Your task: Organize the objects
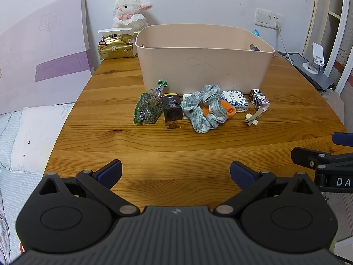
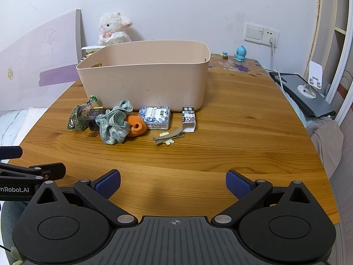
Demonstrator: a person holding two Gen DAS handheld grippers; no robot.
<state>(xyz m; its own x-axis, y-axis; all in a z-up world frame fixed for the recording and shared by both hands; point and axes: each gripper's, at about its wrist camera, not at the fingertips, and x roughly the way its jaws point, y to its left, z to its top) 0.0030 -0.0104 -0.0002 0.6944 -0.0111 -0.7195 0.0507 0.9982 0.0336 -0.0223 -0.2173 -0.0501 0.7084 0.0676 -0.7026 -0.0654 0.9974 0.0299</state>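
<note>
both jaws spread and empty, the left hand-held gripper [image 1: 176,174] and right hand-held gripper [image 2: 173,184] hover over the bench [image 1: 176,141], with no item lifted yet, facing small items lined up before the beige bin [image 1: 204,57]; the next move likely calls for closing on one, perhaps the plaid scrunchie [image 1: 204,108].

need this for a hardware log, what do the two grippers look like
Both match: the left gripper and right gripper have matte black linkage arms with silver pivot pins, blue textured finger pads, and a ribbed grey base. White lettering marks their sides.

White card [image 1: 187,96] mostly hidden behind scrunchie [image 1: 204,110], bin [image 2: 143,81] floor unseen, right tool [image 1: 326,161] cropped by frame edge
</note>
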